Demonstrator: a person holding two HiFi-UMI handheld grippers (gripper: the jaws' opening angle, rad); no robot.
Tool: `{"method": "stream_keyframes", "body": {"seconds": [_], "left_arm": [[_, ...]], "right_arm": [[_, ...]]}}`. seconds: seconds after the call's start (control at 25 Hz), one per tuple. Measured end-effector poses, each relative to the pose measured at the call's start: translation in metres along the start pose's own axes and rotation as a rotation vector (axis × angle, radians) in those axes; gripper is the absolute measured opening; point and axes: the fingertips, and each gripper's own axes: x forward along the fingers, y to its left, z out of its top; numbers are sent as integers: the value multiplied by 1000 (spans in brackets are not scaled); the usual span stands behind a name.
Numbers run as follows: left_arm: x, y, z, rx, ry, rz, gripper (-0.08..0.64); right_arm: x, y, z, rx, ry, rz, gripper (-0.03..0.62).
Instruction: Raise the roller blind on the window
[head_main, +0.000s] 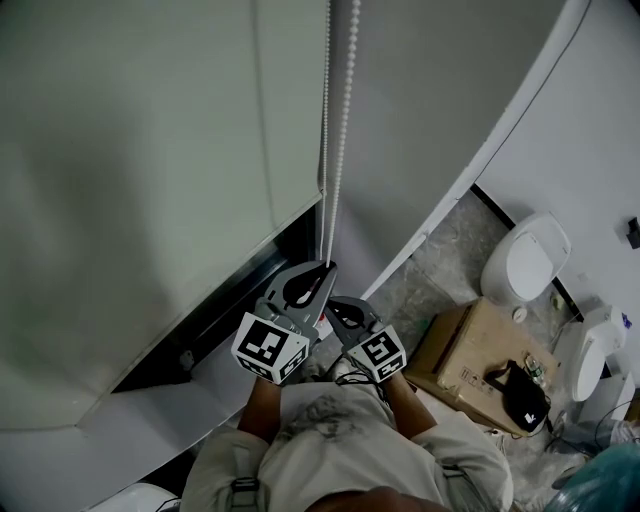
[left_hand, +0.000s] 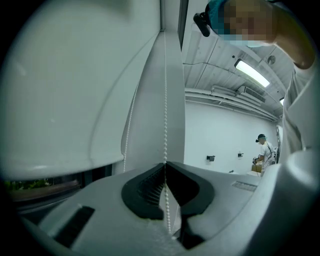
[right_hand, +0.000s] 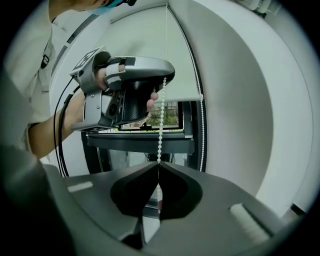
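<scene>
At the window, the roller blind (head_main: 150, 150) hangs low, leaving a gap at the sill. The bead chain (head_main: 343, 120) runs beside its right edge. The left tongs (head_main: 320, 270) pinch one strand; the right tongs (head_main: 332, 306) pinch the same strand just below.

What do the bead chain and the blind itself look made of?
The bead chain is probably plastic: small uniform white beads with a slight gloss. The blind seems to be fabric, matte off-white, smooth and flat, though the weave is too fine to confirm.
</scene>
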Motion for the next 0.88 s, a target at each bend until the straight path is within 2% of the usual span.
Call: {"method": "stream_keyframes", "body": {"seconds": [0.56,0.88], "left_arm": [[-7,-9,-61,-61,66,1,19],[-9,-19,-64,-56,61,-4,15]], "right_arm": [[-6,4,-61,22,115,13,11],[-12,8,-63,14,109,8,12]]}}
